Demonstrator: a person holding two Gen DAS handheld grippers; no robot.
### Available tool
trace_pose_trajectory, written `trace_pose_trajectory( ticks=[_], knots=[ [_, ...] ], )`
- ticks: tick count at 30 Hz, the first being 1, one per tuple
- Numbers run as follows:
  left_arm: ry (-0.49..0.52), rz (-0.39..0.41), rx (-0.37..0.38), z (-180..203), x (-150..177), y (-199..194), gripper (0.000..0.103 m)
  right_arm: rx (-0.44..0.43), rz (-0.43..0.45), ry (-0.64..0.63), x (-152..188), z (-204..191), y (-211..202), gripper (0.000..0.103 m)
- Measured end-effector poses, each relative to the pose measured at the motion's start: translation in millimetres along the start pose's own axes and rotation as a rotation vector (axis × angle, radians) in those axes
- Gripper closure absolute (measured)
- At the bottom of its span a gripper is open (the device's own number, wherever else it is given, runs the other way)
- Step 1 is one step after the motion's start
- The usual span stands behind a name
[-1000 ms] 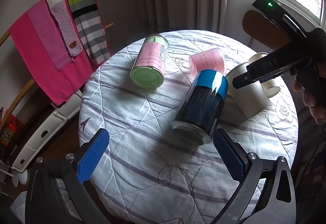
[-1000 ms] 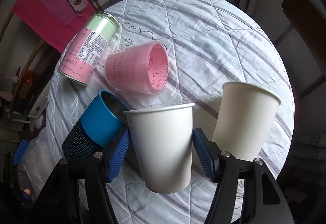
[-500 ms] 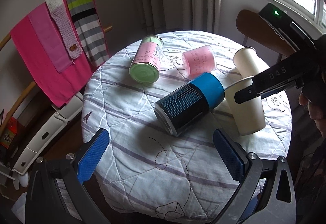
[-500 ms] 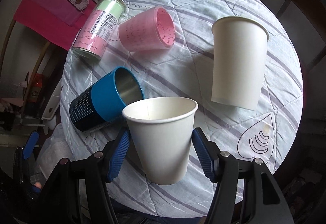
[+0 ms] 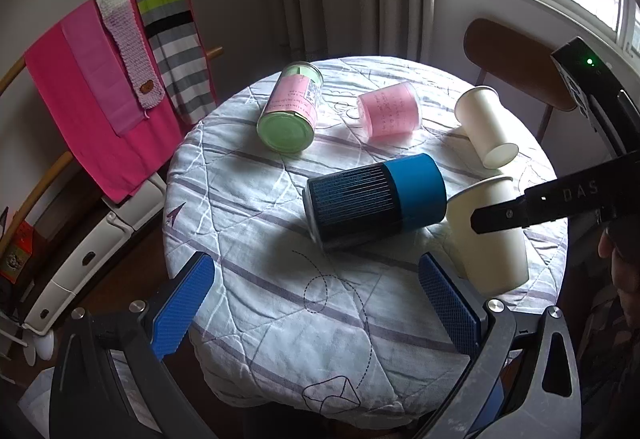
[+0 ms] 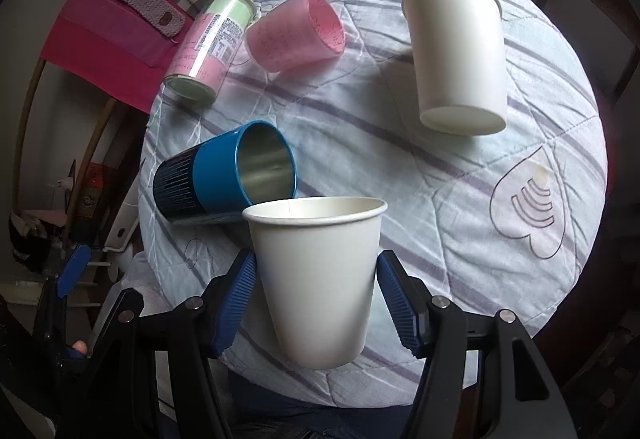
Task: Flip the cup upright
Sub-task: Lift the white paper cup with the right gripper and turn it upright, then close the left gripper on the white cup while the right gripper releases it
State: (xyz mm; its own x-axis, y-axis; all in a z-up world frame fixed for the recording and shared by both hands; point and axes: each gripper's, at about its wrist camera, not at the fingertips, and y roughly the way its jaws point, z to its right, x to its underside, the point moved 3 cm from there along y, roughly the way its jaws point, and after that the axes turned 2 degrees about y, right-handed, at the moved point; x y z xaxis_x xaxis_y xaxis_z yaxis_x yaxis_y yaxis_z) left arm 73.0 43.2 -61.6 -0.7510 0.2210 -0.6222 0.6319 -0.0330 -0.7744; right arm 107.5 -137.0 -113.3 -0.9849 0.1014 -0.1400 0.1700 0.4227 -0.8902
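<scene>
My right gripper [image 6: 316, 291] is shut on a white paper cup [image 6: 316, 279], mouth up, near the table's near edge; it also shows in the left wrist view [image 5: 494, 239], held by the right gripper's black fingers [image 5: 520, 213]. A second white paper cup [image 6: 456, 55] lies on its side further back, also in the left wrist view [image 5: 484, 125]. A blue and black metal cup [image 6: 228, 175] lies on its side to the left. My left gripper [image 5: 316, 303] is open and empty, back from the blue cup [image 5: 376, 201].
A pink plastic cup [image 5: 390, 113] and a green-lidded jar [image 5: 290, 107] lie on their sides at the back of the round quilted table [image 5: 256, 311]. A rack of pink and striped cloths [image 5: 100, 79] stands left. A wooden chair [image 5: 516, 59] stands behind the table.
Both grippers have drawn back and up from the table. The held white cup has stayed mouth up in the right gripper. The blue cup has rolled slightly.
</scene>
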Motion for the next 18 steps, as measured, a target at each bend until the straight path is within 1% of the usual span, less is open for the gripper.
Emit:
trace_pose_trajectory(
  ticks=[2, 3, 5, 6, 9, 10, 12, 13, 14, 16, 18],
  knots=[
    [0.002, -0.006, 0.006, 3.5, 1.3, 0.9, 0.000, -0.022, -0.012, 0.042, 4.0, 7.0, 3.1, 0.039],
    [0.002, -0.010, 0.012, 5.1, 1.5, 1.2, 0.000, -0.046, -0.022, 0.074, 4.3, 11.6, 5.9, 0.039],
    [0.005, -0.023, 0.048, 11.8, 2.7, 2.6, 0.000, -0.115, -0.021, 0.177, 6.4, 22.7, 8.7, 0.038],
    [0.005, -0.034, 0.060, 15.7, 3.5, 3.7, 0.000, -0.138, -0.021, 0.199, 7.3, 25.6, 8.3, 0.038],
    [0.009, -0.046, 0.078, 29.1, 4.8, 2.2, 0.000, -0.146, -0.024, 0.187, 9.5, 26.6, 3.6, 0.037],
    [0.008, -0.049, 0.082, 35.6, 4.5, 0.9, 0.000, -0.130, -0.020, 0.176, 11.9, 26.5, -0.7, 0.037],
    [0.015, -0.058, 0.090, 48.2, 3.2, 0.9, 0.000, -0.103, 0.007, 0.116, 16.9, 24.8, -14.0, 0.036],
    [0.020, -0.063, 0.090, 55.0, 2.3, 1.5, 0.000, -0.091, 0.019, 0.089, 18.5, 24.0, -19.6, 0.031],
    [0.020, -0.067, 0.090, 60.8, 1.6, 2.5, 0.000, -0.073, 0.031, 0.059, 19.0, 23.3, -24.3, 0.029],
    [0.020, -0.083, 0.104, 71.7, 0.0, 5.6, 0.000, -0.062, 0.085, -0.007, 20.7, 25.7, -40.0, 0.028],
    [0.002, -0.104, 0.129, 80.0, -2.0, 9.8, 0.000, -0.023, 0.093, -0.086, 24.3, 28.4, -50.9, 0.027]
  ],
)
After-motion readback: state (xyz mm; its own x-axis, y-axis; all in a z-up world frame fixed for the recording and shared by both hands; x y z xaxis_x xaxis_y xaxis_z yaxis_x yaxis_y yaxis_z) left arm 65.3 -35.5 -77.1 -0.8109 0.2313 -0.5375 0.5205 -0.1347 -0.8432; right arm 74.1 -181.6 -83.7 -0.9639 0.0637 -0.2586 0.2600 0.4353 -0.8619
